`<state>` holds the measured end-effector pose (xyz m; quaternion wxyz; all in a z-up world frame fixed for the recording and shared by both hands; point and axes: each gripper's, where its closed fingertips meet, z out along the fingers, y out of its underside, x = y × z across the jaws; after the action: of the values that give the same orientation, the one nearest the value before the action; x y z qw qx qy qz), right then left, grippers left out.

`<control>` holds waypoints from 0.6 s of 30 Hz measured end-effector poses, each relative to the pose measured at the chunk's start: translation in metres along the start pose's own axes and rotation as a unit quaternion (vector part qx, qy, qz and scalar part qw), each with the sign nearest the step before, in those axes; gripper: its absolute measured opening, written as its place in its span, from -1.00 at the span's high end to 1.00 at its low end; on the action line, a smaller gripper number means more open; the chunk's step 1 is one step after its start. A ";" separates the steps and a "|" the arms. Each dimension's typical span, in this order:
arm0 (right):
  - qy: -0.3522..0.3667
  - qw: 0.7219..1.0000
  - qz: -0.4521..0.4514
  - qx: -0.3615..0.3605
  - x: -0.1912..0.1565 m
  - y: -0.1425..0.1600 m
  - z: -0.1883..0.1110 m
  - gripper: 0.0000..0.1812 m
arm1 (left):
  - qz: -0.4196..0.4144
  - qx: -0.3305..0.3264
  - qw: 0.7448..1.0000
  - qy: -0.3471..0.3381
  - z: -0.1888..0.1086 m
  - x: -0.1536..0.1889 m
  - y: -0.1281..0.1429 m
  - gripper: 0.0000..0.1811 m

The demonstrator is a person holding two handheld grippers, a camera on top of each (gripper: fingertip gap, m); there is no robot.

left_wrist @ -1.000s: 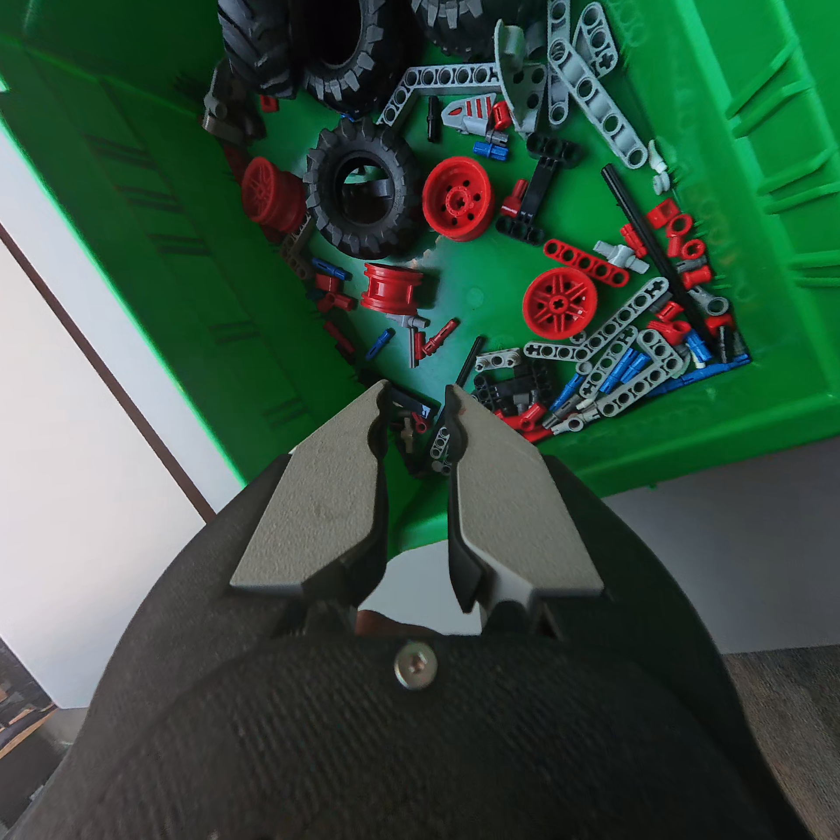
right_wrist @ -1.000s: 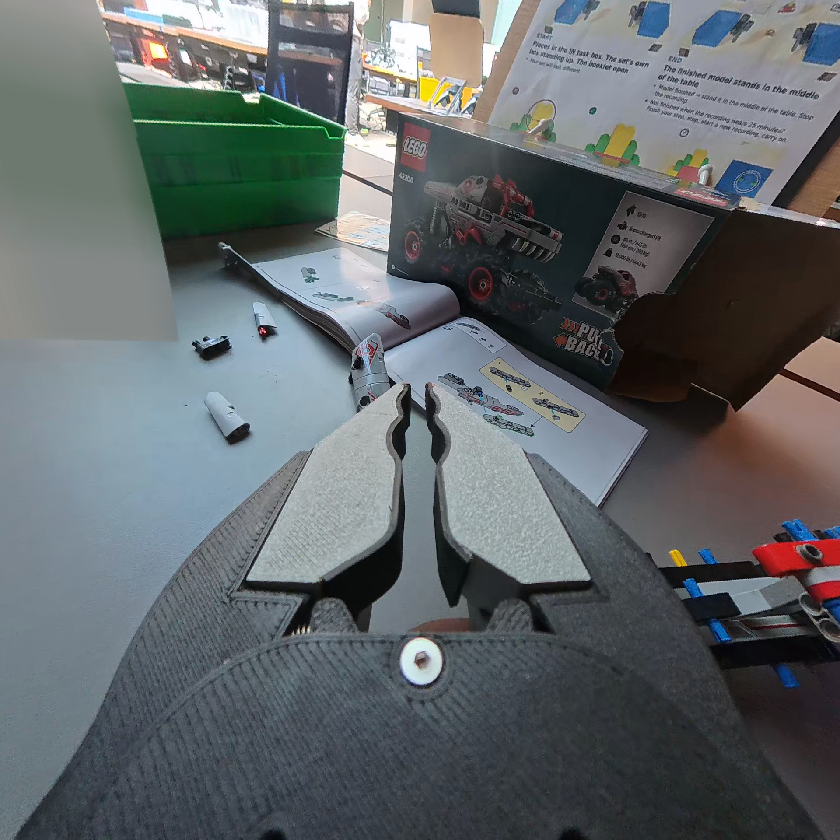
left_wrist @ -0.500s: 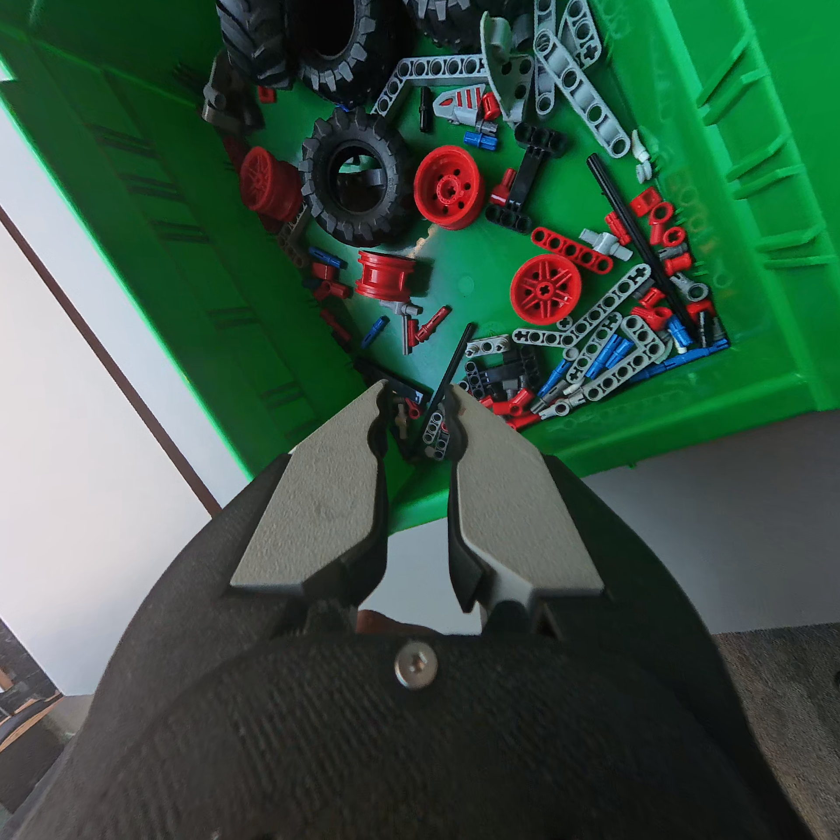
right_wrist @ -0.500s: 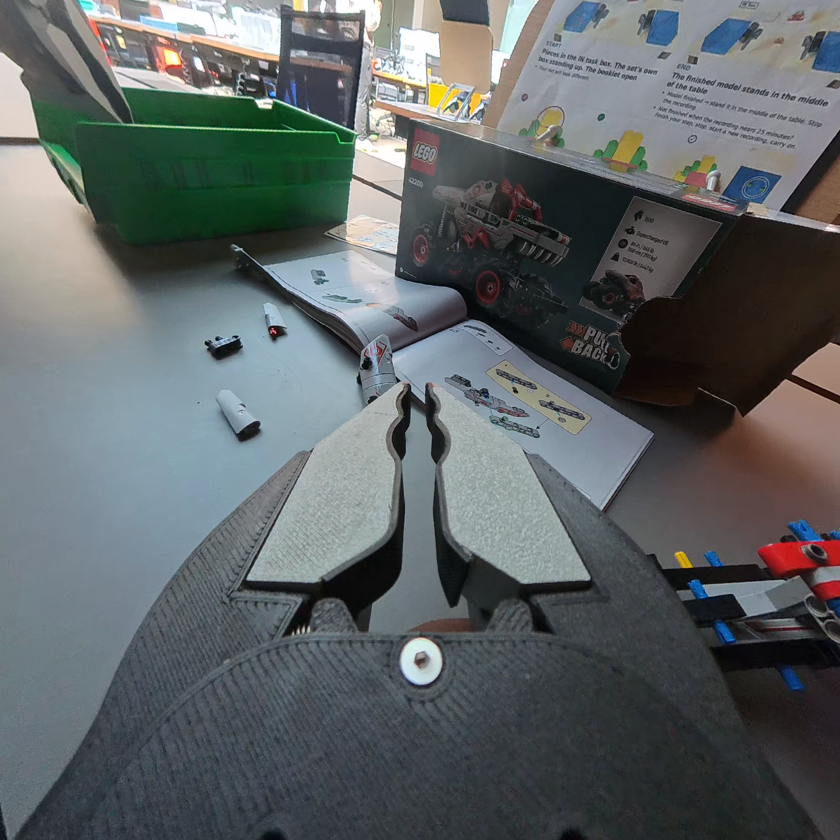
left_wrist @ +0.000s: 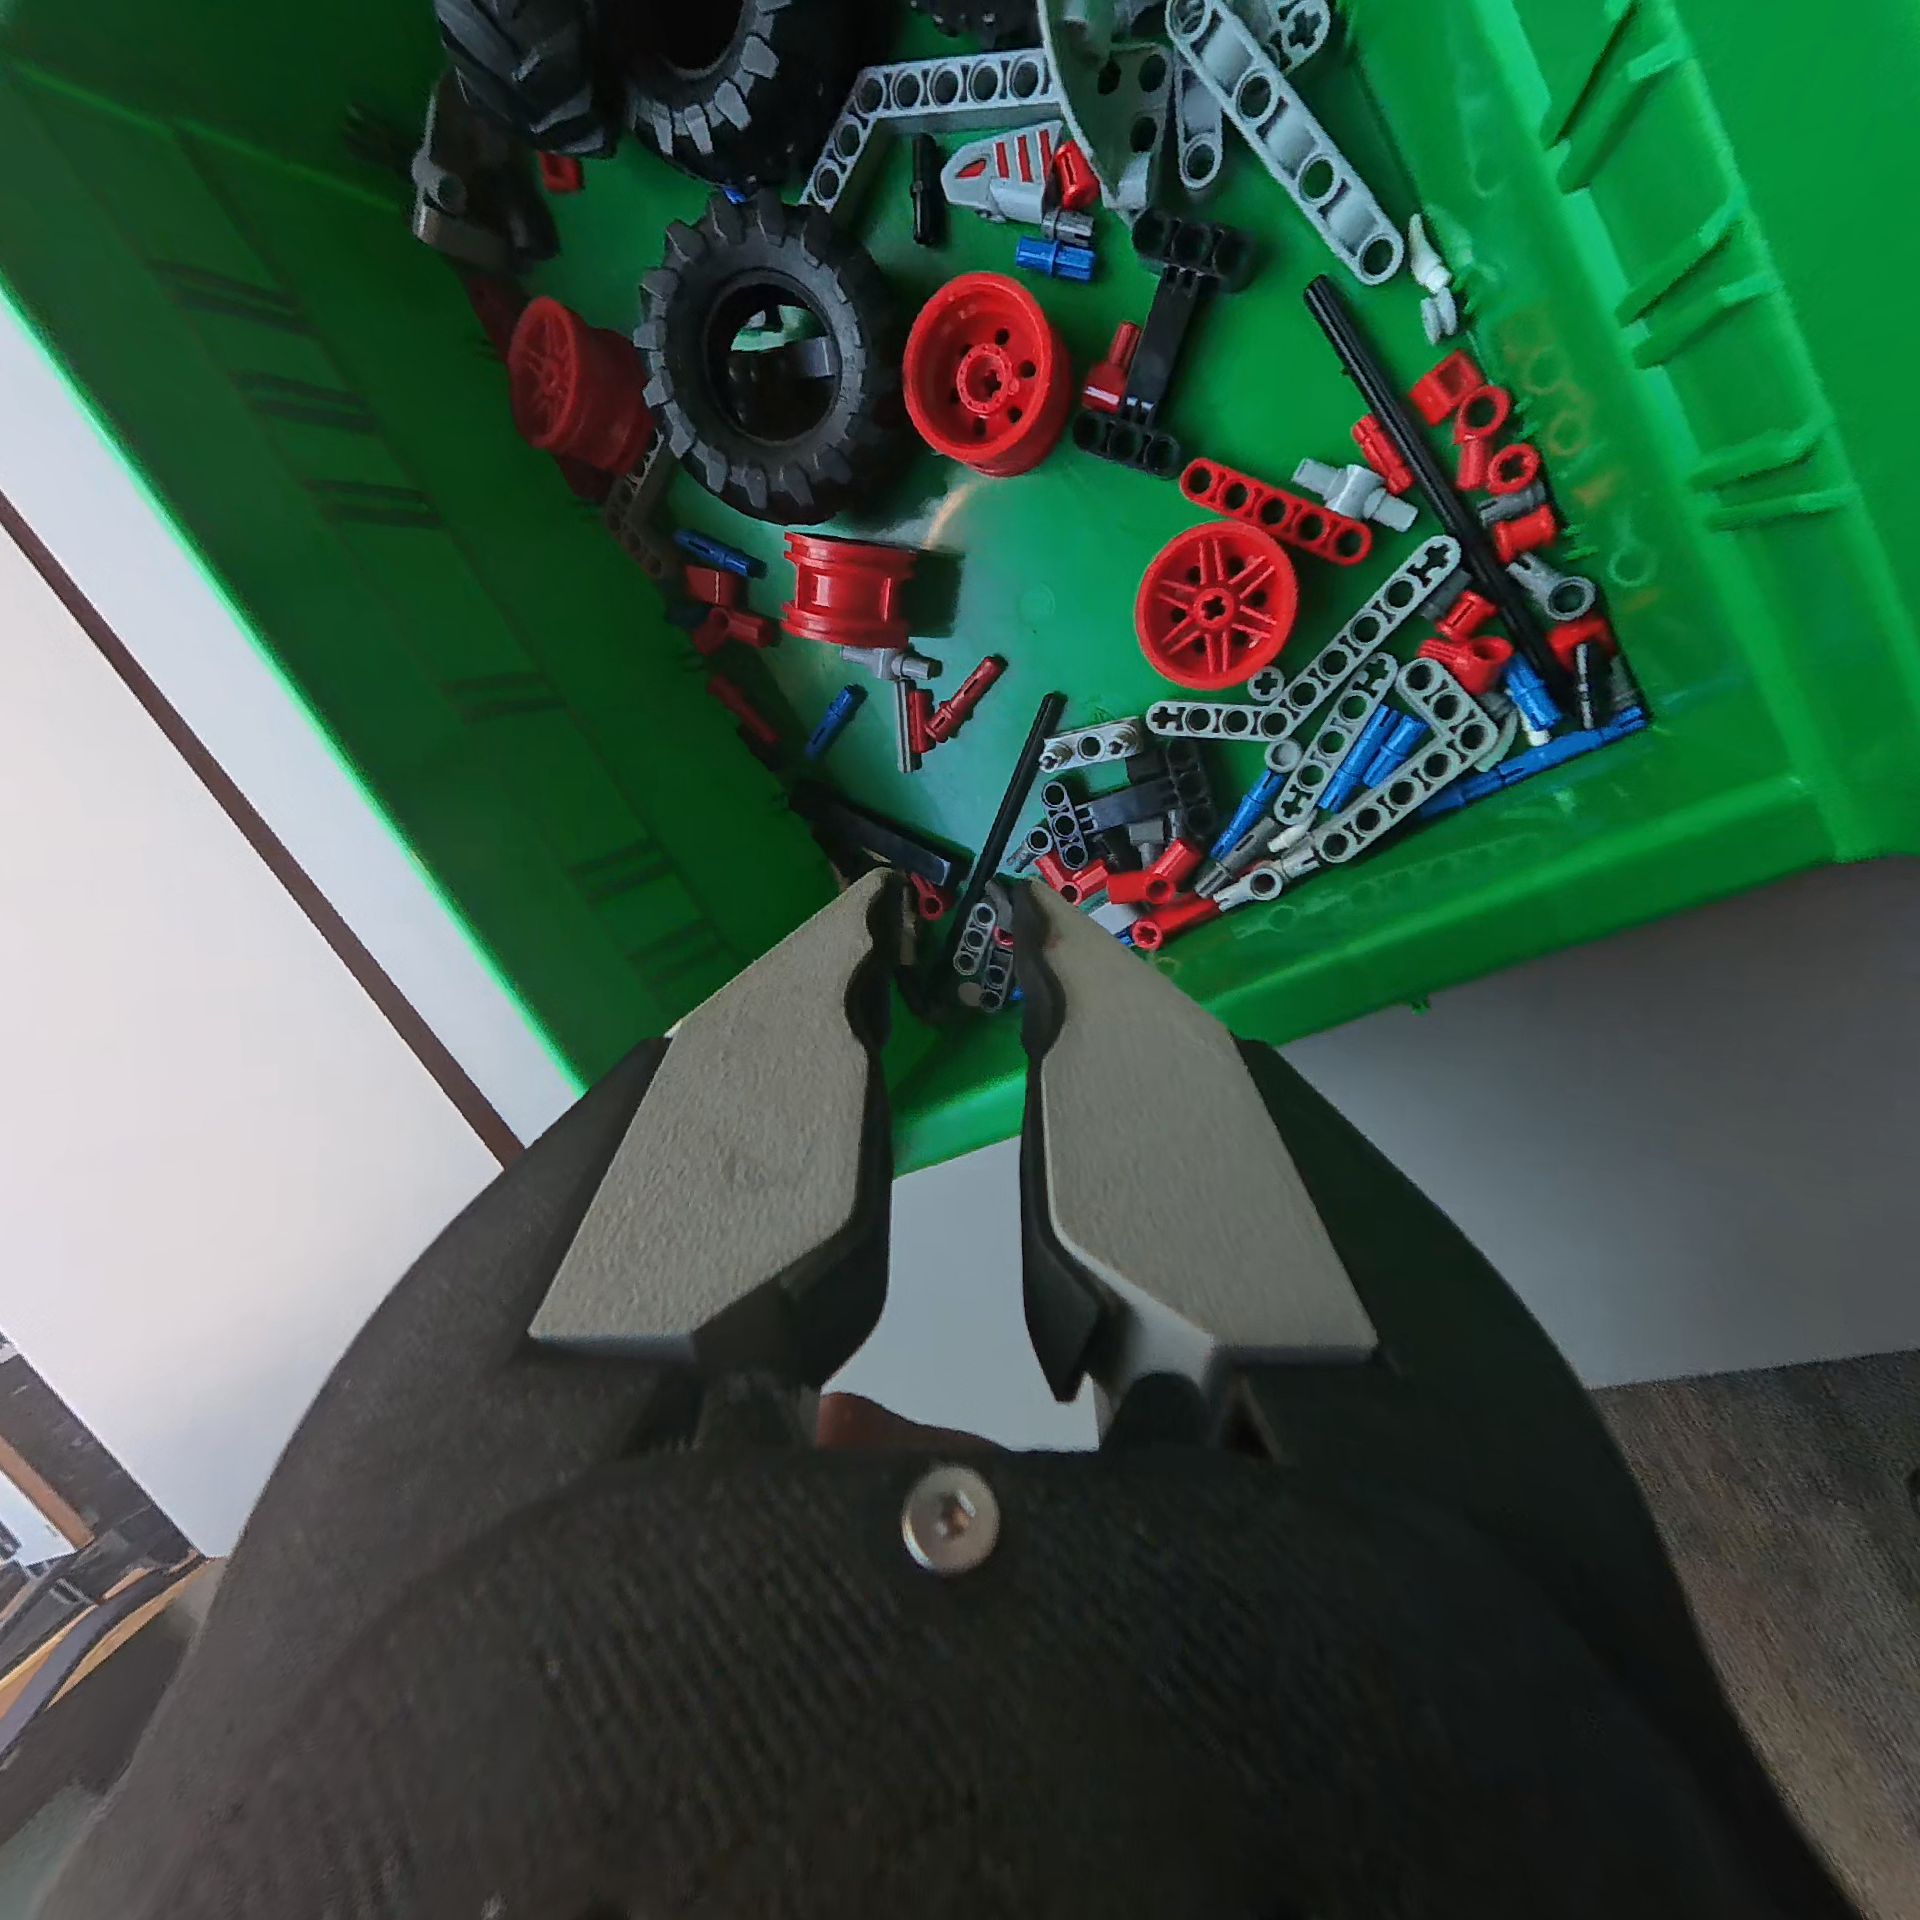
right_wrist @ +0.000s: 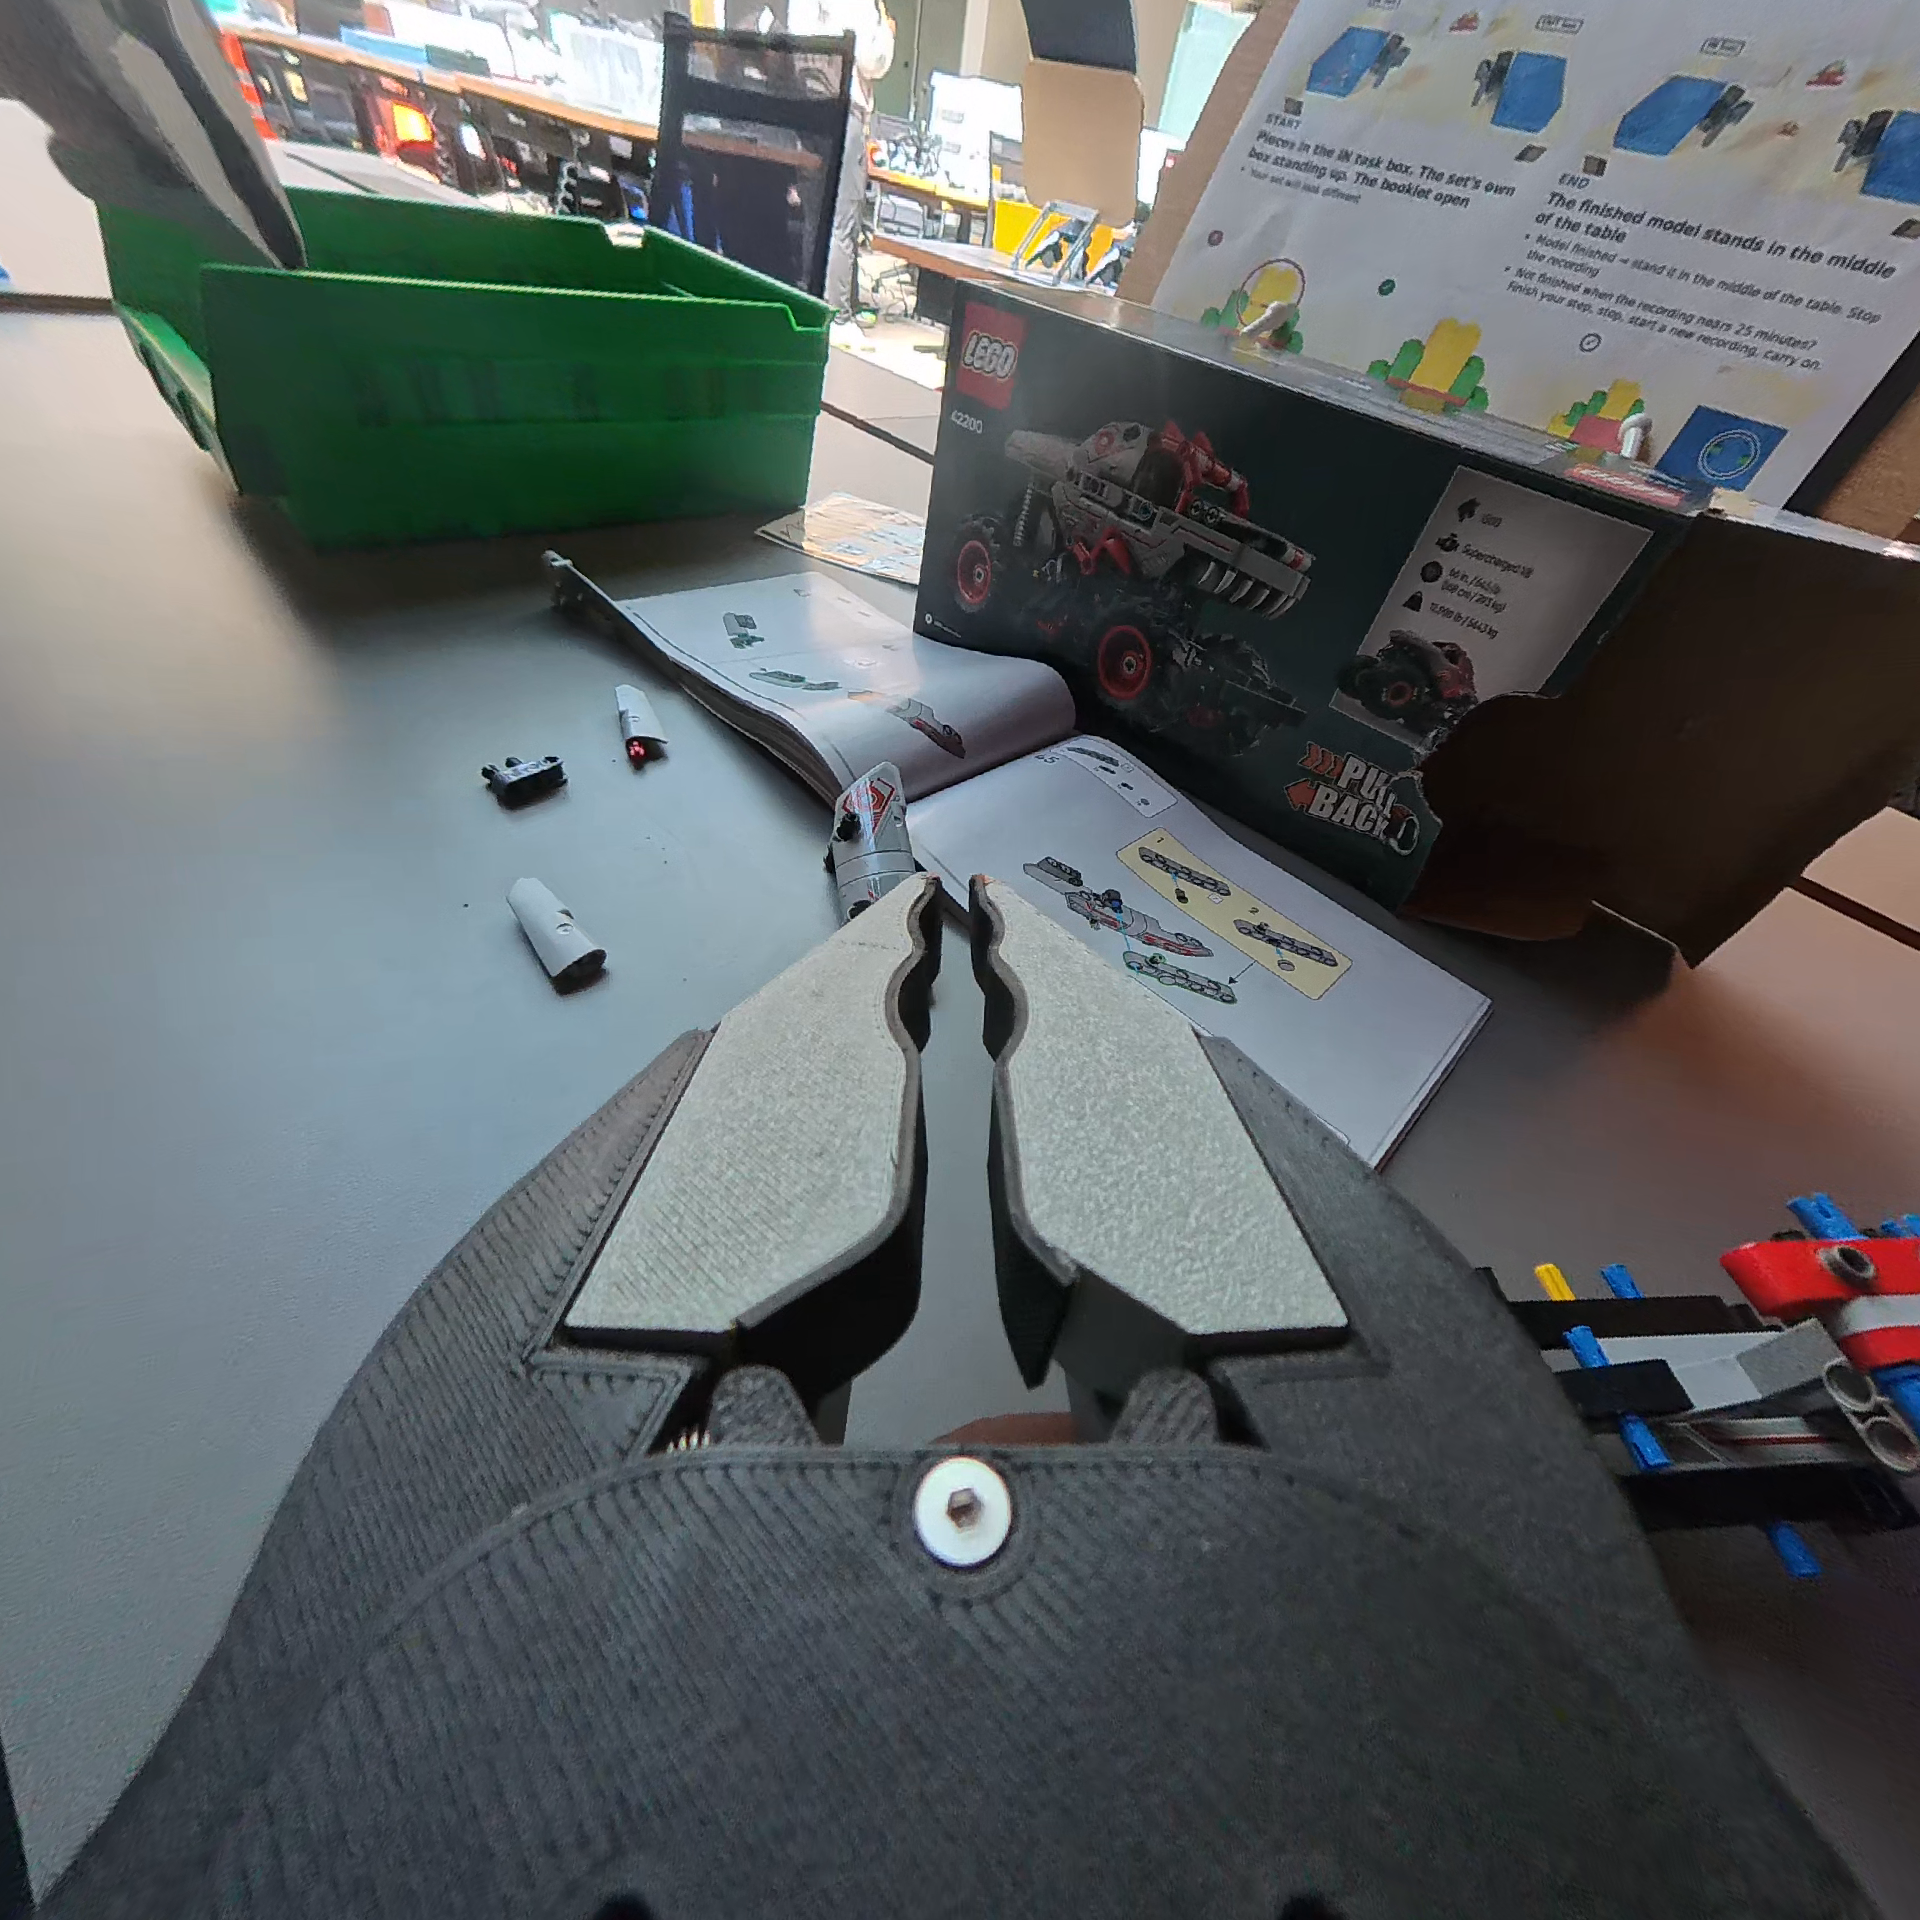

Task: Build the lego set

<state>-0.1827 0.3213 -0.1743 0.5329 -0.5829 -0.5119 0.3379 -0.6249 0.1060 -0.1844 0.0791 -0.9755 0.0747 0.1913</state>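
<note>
My left gripper [left_wrist: 951, 894] is open and empty, hovering over the near corner of a green bin [left_wrist: 1455, 935]. The bin holds loose parts: a black tyre [left_wrist: 769, 364], red wheel hubs [left_wrist: 985, 384], grey beams [left_wrist: 1340, 665], blue and red pins, and a long black axle [left_wrist: 1008, 810] just beyond my fingertips. My right gripper [right_wrist: 954, 883] is shut and empty, low over the grey table. A partly built model [right_wrist: 1766, 1361] lies at its right. The open instruction booklet [right_wrist: 1039, 831] lies ahead.
The set's box [right_wrist: 1247, 623] stands behind the booklet, with a poster [right_wrist: 1558, 208] behind it. A white tube piece [right_wrist: 556, 930], a black connector [right_wrist: 525, 779], a small white piece [right_wrist: 639, 717] and a grey-red panel [right_wrist: 873, 842] lie on the table. The green bin [right_wrist: 520, 416] stands far left.
The bin's parts have slid upward in the left wrist view as my left gripper drew back toward the near corner. The right wrist view shifted slightly; the right gripper stays shut.
</note>
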 end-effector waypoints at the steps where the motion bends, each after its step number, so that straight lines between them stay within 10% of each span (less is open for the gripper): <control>1: 0.000 1.000 -0.002 0.000 0.000 0.000 0.000 0.99 | 0.001 -0.007 1.000 -0.001 0.003 -0.003 0.000 0.80; 18: 0.003 1.000 0.007 0.000 0.003 0.000 0.000 1.00 | 0.001 -0.098 0.992 0.074 0.073 -0.010 -0.001 0.90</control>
<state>-0.1820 0.3237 -0.1742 0.5320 -0.5880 -0.5060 0.3395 -0.6603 0.1219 -0.2470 -0.0232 -0.9900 0.0619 0.1247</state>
